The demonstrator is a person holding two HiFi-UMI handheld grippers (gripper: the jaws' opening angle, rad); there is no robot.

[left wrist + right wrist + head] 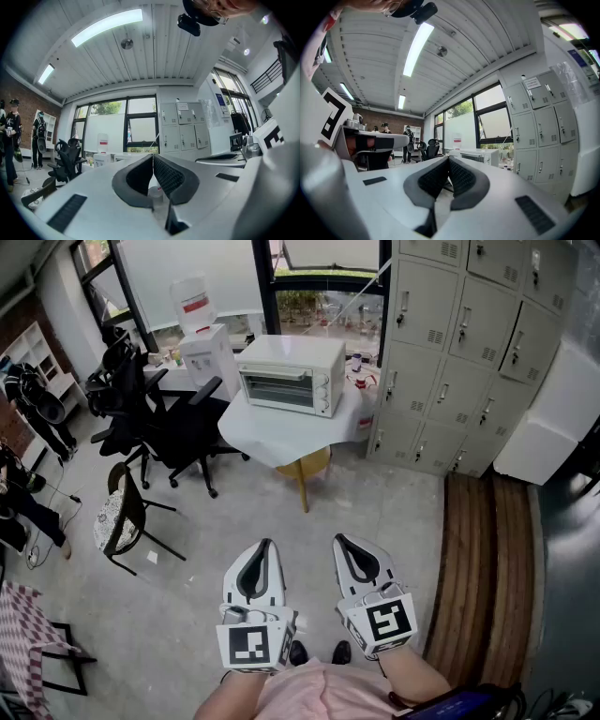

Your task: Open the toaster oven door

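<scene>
A white toaster oven [290, 375] with its glass door closed stands on a white-draped table [272, 441] across the room; it also shows small and far off as the oven [474, 155] in the right gripper view. Both grippers hang low in front of me, far from it. My left gripper [265, 545] is shut with nothing between its jaws, its tips meeting at the left gripper [153, 156]. My right gripper [338, 540] is likewise shut and empty, seen again as the right gripper [448, 159].
Black office chairs [159, 418] crowd the table's left side, and a small chair [120, 512] stands nearer me. A water dispenser [204, 334] is behind the table. Grey lockers [459, 343] line the right wall above a wooden step [487, 568]. Grey floor lies between me and the table.
</scene>
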